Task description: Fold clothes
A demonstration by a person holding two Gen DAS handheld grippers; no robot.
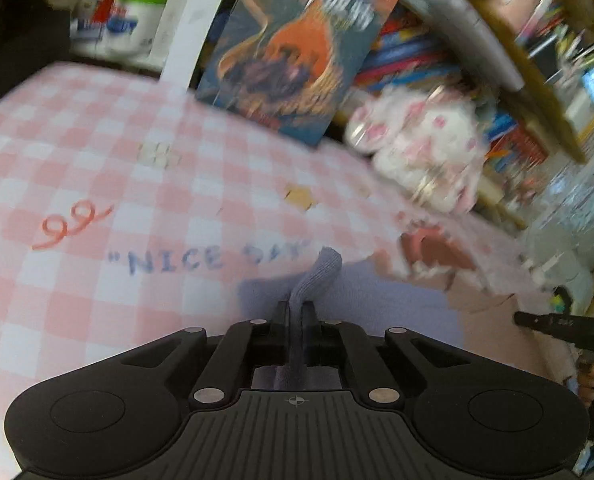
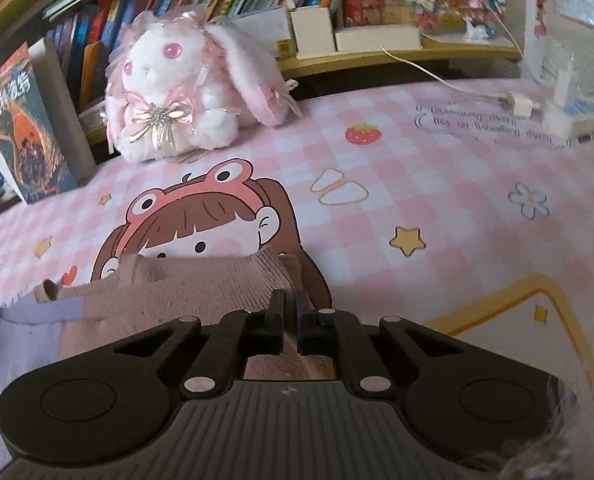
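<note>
The left gripper (image 1: 296,312) has its jaws pinched tight on a ridge of the garment's lilac part (image 1: 349,304), and the right gripper (image 2: 290,306) is clamped the same way on its mauve part (image 2: 201,280). The garment lies flat just ahead of both, its long axis running across from one to the other. Beyond it, toward the plush rabbit (image 2: 177,92), the checked mat (image 2: 437,184) lies bare, so I judge the fold goes that way.
</note>
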